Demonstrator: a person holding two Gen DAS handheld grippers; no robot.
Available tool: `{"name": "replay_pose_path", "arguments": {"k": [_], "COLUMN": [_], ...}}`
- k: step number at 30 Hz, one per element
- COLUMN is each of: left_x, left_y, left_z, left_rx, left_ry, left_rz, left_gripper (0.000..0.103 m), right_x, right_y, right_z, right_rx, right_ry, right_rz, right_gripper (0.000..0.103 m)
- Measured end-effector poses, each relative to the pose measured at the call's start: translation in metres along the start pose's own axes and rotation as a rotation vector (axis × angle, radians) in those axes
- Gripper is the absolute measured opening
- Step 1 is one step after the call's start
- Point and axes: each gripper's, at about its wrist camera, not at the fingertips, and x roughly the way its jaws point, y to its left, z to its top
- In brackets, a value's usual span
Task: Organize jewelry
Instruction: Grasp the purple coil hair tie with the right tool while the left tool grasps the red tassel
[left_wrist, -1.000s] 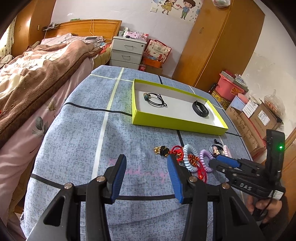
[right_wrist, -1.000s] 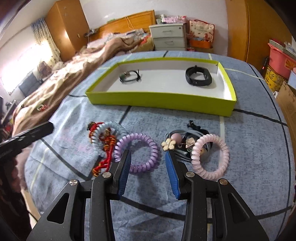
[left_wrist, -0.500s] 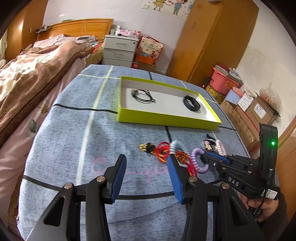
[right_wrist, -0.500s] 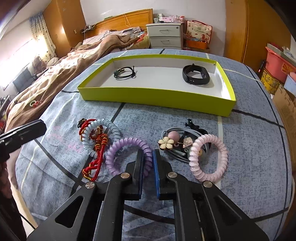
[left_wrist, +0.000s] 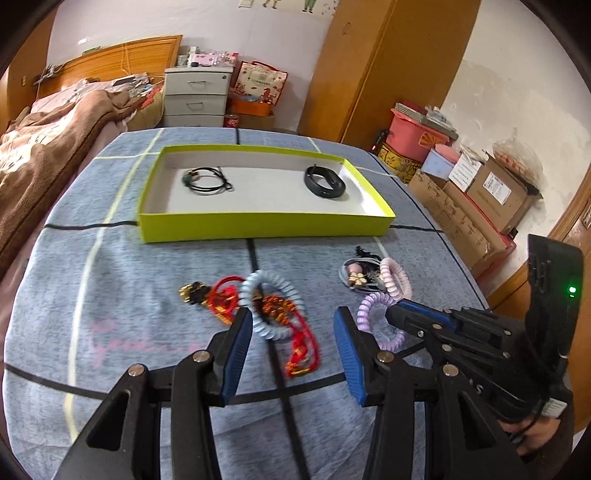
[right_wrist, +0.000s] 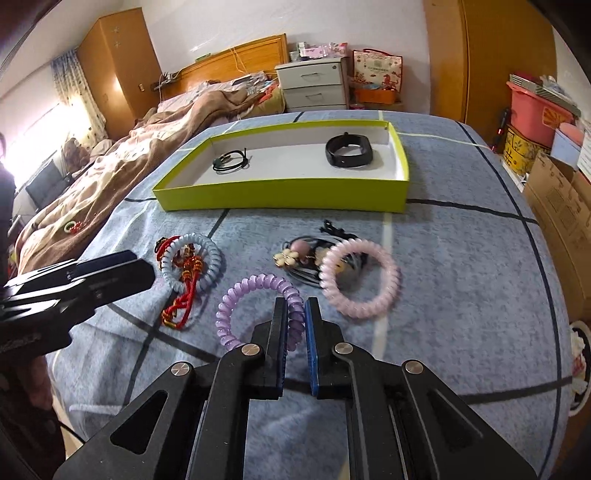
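The right hand-held gripper is pinching the near rim of the purple coil band, jaws almost together. The yellow tray is lying straight ahead of it, long side across. The left hand-held gripper is hovering wide open, holding nothing.

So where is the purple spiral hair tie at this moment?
In the right wrist view the purple hair tie is pinched in the right gripper, between the blue hair tie and the pink one.

Two wrist views—shared tray ahead
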Motion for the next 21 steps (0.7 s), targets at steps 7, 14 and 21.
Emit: {"name": "replay_pose_path", "arguments": {"k": [7,14,21], "left_x": [0.021,0.03,0.033], "left_y": [-0.012,-0.012,-0.011], "left_z": [0.001,0.001,0.0], "left_rx": [0.006,0.002,0.009], "left_ry": [0.039,0.057,0.066], "left_rz": [0.042,0.106,0.127], "left_gripper": [0.048,0.047,0.029], "right_x": [-0.007,-0.008,-0.013], "right_y": [-0.009,-0.013,-0.014], "right_z": [0.0,-0.001,-0.001], "right_rx": [0.015,0.023,0.026], "right_ry": [-0.02,-0.028,-0.043], "right_rz": [0.019,0.044,0.054], "right_gripper": [0.01,0.01,0.01]}}
